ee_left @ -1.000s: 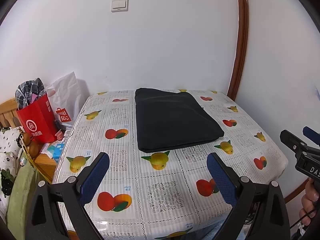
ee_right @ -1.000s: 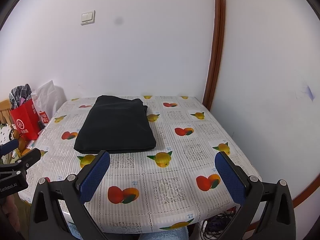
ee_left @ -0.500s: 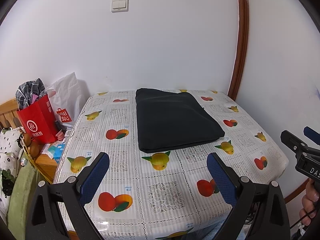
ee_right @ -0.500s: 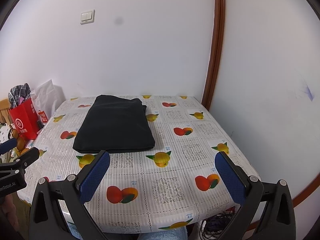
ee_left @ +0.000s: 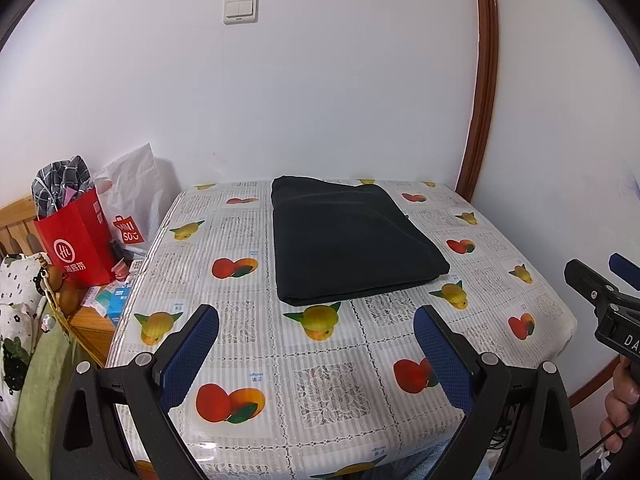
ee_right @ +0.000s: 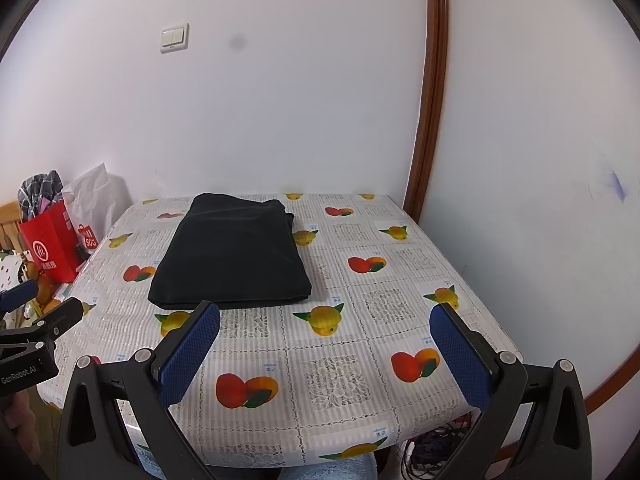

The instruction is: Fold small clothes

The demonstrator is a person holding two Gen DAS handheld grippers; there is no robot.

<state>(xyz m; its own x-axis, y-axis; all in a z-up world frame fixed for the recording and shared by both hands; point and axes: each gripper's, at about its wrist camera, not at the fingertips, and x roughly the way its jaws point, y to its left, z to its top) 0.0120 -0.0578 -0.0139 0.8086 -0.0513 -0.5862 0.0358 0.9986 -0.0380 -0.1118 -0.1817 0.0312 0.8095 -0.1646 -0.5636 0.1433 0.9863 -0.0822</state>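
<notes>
A black garment lies folded into a flat rectangle on the fruit-print tablecloth, toward the table's far side. My left gripper hovers open over the near edge, well short of the garment, with nothing between its blue pads. My right gripper is likewise open and empty above the near edge. Each gripper shows at the edge of the other's view, the right one at far right, the left one at far left.
White walls close the table at the back and right, with a brown door frame in the corner. Left of the table stand a red paper bag, a white shopping bag and a wooden cabinet with clutter. Cables lie on the floor.
Both views have shifted very slightly; the garment and both open grippers stay as they were.
</notes>
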